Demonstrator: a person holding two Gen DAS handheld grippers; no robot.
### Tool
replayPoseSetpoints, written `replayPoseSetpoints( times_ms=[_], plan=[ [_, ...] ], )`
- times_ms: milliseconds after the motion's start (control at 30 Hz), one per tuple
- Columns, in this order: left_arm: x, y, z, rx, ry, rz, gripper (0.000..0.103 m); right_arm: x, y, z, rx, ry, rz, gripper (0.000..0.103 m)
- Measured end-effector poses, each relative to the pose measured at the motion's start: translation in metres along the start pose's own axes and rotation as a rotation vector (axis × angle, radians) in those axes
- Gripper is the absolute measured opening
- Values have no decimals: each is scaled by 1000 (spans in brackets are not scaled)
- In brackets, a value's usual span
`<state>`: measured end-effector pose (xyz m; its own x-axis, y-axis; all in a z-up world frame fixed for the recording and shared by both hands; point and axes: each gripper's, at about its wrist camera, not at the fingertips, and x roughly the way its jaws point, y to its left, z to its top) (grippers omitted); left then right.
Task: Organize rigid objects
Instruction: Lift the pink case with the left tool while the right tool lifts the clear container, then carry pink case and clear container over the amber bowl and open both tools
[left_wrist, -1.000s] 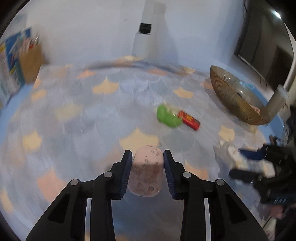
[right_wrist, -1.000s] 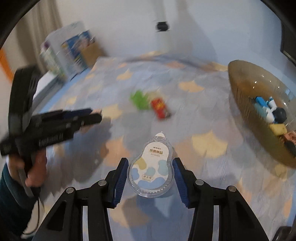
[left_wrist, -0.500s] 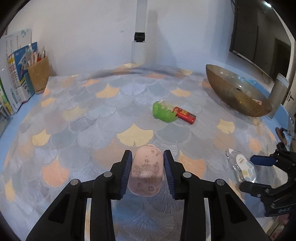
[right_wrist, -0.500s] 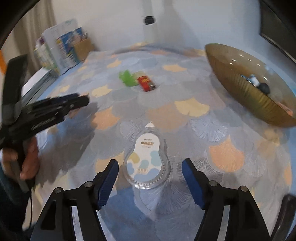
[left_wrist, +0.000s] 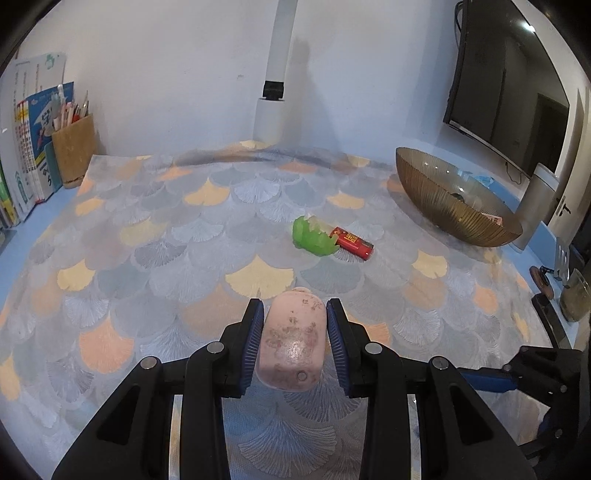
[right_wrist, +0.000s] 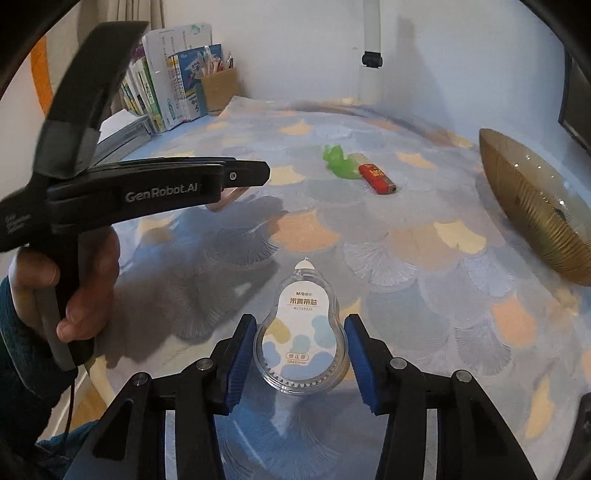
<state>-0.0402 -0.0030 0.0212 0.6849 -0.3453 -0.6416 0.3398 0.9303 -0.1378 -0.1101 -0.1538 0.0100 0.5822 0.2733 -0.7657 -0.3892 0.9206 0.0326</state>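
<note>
Holding the pink eraser (left_wrist: 291, 339) squarely between both blue pads, our left gripper (left_wrist: 293, 338) has its fingers closed against the eraser's long sides, which keeps the block from twisting and lifts it above the patterned worktop (left_wrist: 147, 258); we judge it is carried this way so it can go to the gold bowl (left_wrist: 454, 206) at the far right, where other small items already lie. Our right gripper (right_wrist: 301, 354) has its fingers spread a little wider than the correction tape (right_wrist: 303, 339); the clear case lies flat on the worktop between the pads, with a small gap showing on each side, so nothing is gripped there. Whether we are about to close on it or leave it, we cannot tell. Further off, the green toy (left_wrist: 314, 238) and the red lighter (left_wrist: 352, 242) lie touching each other near the middle of the worktop, well apart from both grippers and not yet sorted; we judge they wait their turn, since both hands are occupied near the front edge.
</note>
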Motion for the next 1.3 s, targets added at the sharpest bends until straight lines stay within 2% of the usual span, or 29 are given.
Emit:
replayPoseSetpoints(
  times_ms=[100, 233, 333, 433, 600, 800, 1033, 1100, 1167, 1300],
  plan=[
    [1, -1, 3, -16, 10, -8, 32, -14, -18, 1, 32, -30, -20, 48],
    [-2, -15, 19, -68, -8, -78, 32, -48, -55, 10, 75, -94, -81, 48],
    [-6, -51, 51, -15, -55, -110, 32, -78, -90, 26, 82, -150, -147, 48],
    [-2, -92, 89, 49, -89, -109, 32, -102, -130, 45, 92, -197, -240, 48],
    [31, -135, 141, 39, -92, -144, 32, -128, -184, 79, 121, -234, -300, 48],
    [66, -162, 163, 8, -62, -174, 32, -119, -220, 107, 126, -197, -302, 48],
    [111, -179, 158, 12, 26, -166, 32, -76, -246, 97, 174, -103, -283, 48],
    [118, -182, 157, 17, 58, -176, 37, -66, -252, 94, 198, -75, -301, 48],
    [119, -180, 156, 29, 101, -188, 62, -65, -257, 91, 232, -59, -314, 48],
    [86, -161, 155, 29, 32, -187, 62, -88, -255, 89, 279, -107, -314, 49]
  ],
)
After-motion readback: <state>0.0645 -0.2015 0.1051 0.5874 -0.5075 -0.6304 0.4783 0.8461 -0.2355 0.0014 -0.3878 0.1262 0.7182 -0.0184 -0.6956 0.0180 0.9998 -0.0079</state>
